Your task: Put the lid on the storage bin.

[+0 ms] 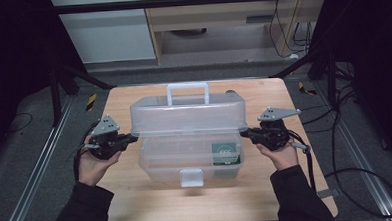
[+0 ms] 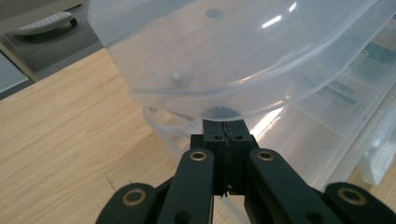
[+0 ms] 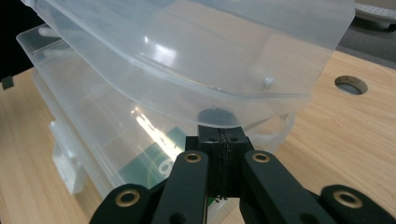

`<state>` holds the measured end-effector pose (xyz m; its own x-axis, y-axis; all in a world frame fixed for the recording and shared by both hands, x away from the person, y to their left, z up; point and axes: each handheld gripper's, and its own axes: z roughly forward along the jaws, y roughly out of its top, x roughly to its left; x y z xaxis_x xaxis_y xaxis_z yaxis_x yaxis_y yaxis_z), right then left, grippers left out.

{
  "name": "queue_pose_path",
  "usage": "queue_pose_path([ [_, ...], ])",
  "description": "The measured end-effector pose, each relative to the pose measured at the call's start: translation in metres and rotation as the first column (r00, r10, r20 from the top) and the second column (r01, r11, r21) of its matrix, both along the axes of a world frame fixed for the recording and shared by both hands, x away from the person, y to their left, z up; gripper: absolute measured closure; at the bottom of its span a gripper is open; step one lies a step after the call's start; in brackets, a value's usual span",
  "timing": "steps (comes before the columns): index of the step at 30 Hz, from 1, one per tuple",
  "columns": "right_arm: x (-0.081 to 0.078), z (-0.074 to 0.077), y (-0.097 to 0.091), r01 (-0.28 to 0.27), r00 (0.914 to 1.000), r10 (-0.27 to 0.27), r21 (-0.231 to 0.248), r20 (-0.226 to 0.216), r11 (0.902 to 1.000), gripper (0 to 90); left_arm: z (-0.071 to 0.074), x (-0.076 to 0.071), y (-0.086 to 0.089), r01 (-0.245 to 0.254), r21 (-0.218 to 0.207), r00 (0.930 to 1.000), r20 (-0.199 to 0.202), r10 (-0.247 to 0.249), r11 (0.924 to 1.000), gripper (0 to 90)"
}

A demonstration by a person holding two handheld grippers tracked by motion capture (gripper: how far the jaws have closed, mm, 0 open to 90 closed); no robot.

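While the clear plastic storage box (image 1: 191,158) sits at the middle of the light wooden table (image 1: 138,203), its translucent hinged lid (image 1: 188,116) is raised and tilted back, with the white carry handle (image 1: 187,92) standing at its 12 o'clock edge. The left gripper (image 1: 133,136) has its black jaws pressed together, nothing between them, and the closed tips lie under the lid's end rim at the box's 9 o'clock side; in the left gripper view the tips (image 2: 225,135) sit right below the curved rim of the lid (image 2: 243,51), touching or almost touching it. The right gripper (image 1: 243,133) mirrors this at 3 o'clock, jaws likewise shut on nothing, with the tips (image 3: 220,137) just beneath the rim of the lid (image 3: 196,51).

Both hands come up from 6 o'clock in dark sleeves, palms under the grippers, each gripper pointing level and inward toward the box. A grey three-cornered plate rides on top of each.

Inside the box a green-and-white card (image 1: 226,153) lies toward 4 o'clock, and a white front latch (image 1: 191,177) hangs at 6 o'clock. Bare wood lies open on both sides of the box and at 6 o'clock in front of it; a round hole (image 3: 350,85) in the tabletop lies beyond the box in the right gripper view.
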<state>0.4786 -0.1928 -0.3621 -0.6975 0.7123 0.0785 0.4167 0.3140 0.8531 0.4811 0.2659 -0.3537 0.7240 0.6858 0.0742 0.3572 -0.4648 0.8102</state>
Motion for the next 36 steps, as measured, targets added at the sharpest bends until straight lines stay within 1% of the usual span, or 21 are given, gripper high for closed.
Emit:
queue_pose_path([
  [2,-0.002,-0.003,-0.002,0.003,1.0,-0.004,-0.014,-0.009,0.9999,90.0,-0.004,-0.002,0.0,0.003,0.014,1.0,-0.005,-0.003,0.9999,90.0],
  [6,-0.005,-0.006,-0.006,0.01,0.9998,-0.01,-0.019,-0.018,0.9998,90.0,-0.006,-0.003,0.001,0.002,0.022,0.9999,-0.014,-0.001,0.9998,90.0],
  [8,-0.008,-0.008,-0.008,0.009,0.9998,-0.009,-0.019,-0.017,0.9998,90.0,-0.008,-0.004,0.0,0.0,0.036,0.9998,-0.021,0.001,0.9994,89.9],
  [11,-0.01,-0.009,-0.009,0.007,0.9998,-0.008,-0.021,-0.02,0.9997,90.0,-0.011,-0.004,0.0,-0.002,0.045,0.9997,-0.026,0.003,0.999,90.0],
  [16,-0.017,-0.014,-0.008,0.0,0.9996,-0.001,-0.042,-0.027,0.9991,90.0,-0.018,-0.002,0.001,-0.006,0.075,0.9992,-0.039,0.009,0.9972,90.0],
  [22,-0.022,-0.018,-0.008,-0.004,0.9995,0.002,-0.058,-0.032,0.9983,90.0,-0.022,0.001,0.005,-0.016,0.086,0.9987,-0.046,0.02,0.9961,90.0],
  [25,-0.023,-0.022,-0.008,-0.008,0.9991,0.005,-0.072,-0.043,0.9974,90.0,-0.024,0.003,0.008,-0.024,0.096,0.9983,-0.051,0.029,0.9951,90.0],
  [27,-0.024,-0.025,-0.008,-0.011,0.9985,0.007,-0.084,-0.054,0.9964,90.0,-0.026,0.005,0.011,-0.036,0.1,0.9976,-0.056,0.042,0.9943,89.9],
  [29,-0.024,-0.029,-0.008,-0.005,0.9982,-0.001,-0.11,-0.06,0.9939,90.0,-0.029,0.007,0.014,-0.053,0.107,0.9962,-0.063,0.06,0.9928,89.9],
  [31,-0.022,-0.036,-0.01,0.008,0.9971,-0.017,-0.129,-0.075,0.9917,89.9,-0.034,0.011,0.019,-0.072,0.112,0.9943,-0.07,0.08,0.9911,89.8],
  [32,-0.019,-0.041,-0.014,0.02,0.9958,-0.03,-0.124,-0.087,0.9921,89.8,-0.036,0.012,0.021,-0.086,0.113,0.9927,-0.075,0.095,0.9899,89.7],
  [33,-0.018,-0.043,-0.016,0.036,0.9957,-0.048,-0.141,-0.08,0.9893,89.7,-0.037,0.014,0.023,-0.096,0.116,0.9912,-0.08,0.105,0.9886,89.3],
  [34,-0.017,-0.045,-0.019,0.061,0.9947,-0.071,-0.141,-0.073,0.9881,89.4,-0.041,0.016,0.027,-0.123,0.119,0.9877,-0.082,0.133,0.9853,88.0],
  [35,-0.017,-0.045,-0.019,0.061,0.9947,-0.071,-0.141,-0.073,0.9881,89.4,-0.041,0.016,0.027,-0.123,0.119,0.9877,-0.082,0.133,0.9853,86.1],
  [36,-0.016,-0.048,-0.022,0.083,0.9938,-0.092,-0.133,-0.063,0.9876,87.7,-0.042,0.018,0.029,-0.137,0.118,0.9854,-0.086,0.147,0.9835,86.1],
])
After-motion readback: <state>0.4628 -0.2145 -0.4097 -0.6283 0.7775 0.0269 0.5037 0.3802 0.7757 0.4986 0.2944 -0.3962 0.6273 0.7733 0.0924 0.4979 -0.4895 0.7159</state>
